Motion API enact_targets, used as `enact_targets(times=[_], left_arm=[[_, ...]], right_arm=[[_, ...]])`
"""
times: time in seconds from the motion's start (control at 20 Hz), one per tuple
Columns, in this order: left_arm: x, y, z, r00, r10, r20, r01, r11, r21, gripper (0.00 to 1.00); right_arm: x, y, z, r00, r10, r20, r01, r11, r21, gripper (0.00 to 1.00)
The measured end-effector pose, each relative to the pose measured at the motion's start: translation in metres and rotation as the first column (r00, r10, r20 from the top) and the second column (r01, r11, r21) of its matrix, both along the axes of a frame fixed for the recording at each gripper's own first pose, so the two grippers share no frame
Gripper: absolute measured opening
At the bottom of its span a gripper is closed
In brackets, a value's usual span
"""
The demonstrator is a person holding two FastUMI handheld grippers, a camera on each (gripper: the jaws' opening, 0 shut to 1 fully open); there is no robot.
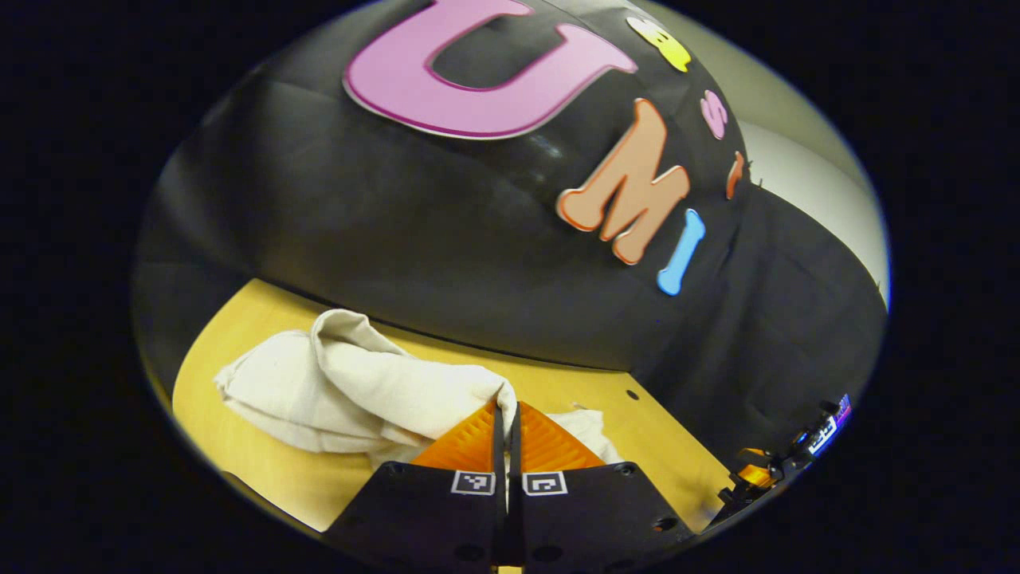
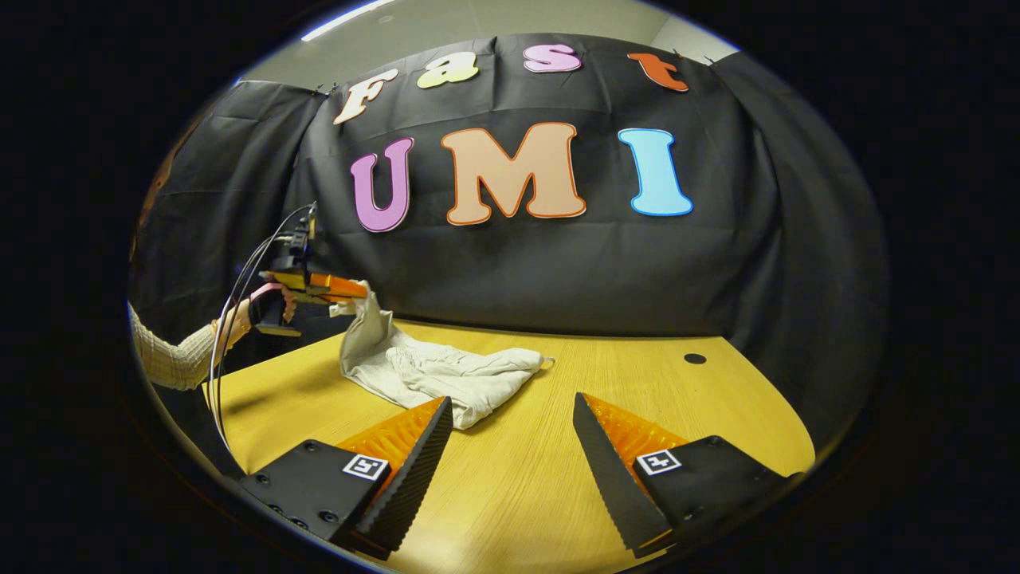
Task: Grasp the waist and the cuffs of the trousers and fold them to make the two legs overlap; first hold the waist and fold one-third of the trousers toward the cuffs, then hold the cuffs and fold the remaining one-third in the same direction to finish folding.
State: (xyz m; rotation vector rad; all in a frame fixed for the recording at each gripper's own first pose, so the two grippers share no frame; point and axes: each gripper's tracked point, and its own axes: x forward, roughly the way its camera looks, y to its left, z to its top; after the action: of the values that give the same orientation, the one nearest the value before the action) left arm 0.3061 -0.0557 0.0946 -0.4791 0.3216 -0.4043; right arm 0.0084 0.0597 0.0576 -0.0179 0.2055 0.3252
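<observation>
The cream trousers lie crumpled on the wooden table, with one end pulled up into the air. My left gripper is shut on that raised edge of the trousers, and the cloth hangs down from it. In the right gripper view the left gripper shows at the far left, held by a hand above the table. My right gripper stands open over the table's near side, nothing between its fingers, a short way in front of the heap.
The booth's black cloth wall runs close behind the table. A small round hole sits in the tabletop at the right. A sleeved arm reaches in from the left. The right gripper shows at the table's right edge.
</observation>
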Motion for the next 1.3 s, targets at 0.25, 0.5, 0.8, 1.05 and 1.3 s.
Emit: enact_targets(times=[0.25, 0.5, 0.8, 1.05, 1.3], left_arm=[[0.012, -0.103, 0.017, 0.981, -0.192, 0.011, 0.19, 0.978, 0.088, 0.0], [-0.011, -0.183, -0.035, 0.916, -0.388, -0.097, 0.393, 0.826, 0.404, 0.0], [-0.038, -0.212, -0.106, 0.847, -0.492, -0.201, 0.483, 0.556, 0.677, 0.0], [-0.042, -0.222, -0.115, 0.851, -0.487, -0.197, 0.502, 0.644, 0.577, 0.21], [-0.046, -0.23, -0.101, 0.892, -0.441, -0.103, 0.424, 0.733, 0.533, 1.0]], right_arm=[[0.002, 0.003, -0.005, 1.0, 0.009, -0.006, -0.008, 1.0, 0.011, 0.97], [0.004, 0.003, -0.01, 1.0, 0.001, -0.016, 0.0, 0.999, 0.041, 0.98], [0.004, -0.001, -0.023, 0.999, 0.002, -0.036, 0.0, 0.999, 0.048, 0.92], [-0.001, -0.002, -0.033, 0.999, 0.006, -0.051, -0.006, 1.0, 0.014, 0.96], [-0.004, -0.005, -0.036, 0.999, 0.004, -0.054, -0.003, 1.0, 0.006, 0.96]])
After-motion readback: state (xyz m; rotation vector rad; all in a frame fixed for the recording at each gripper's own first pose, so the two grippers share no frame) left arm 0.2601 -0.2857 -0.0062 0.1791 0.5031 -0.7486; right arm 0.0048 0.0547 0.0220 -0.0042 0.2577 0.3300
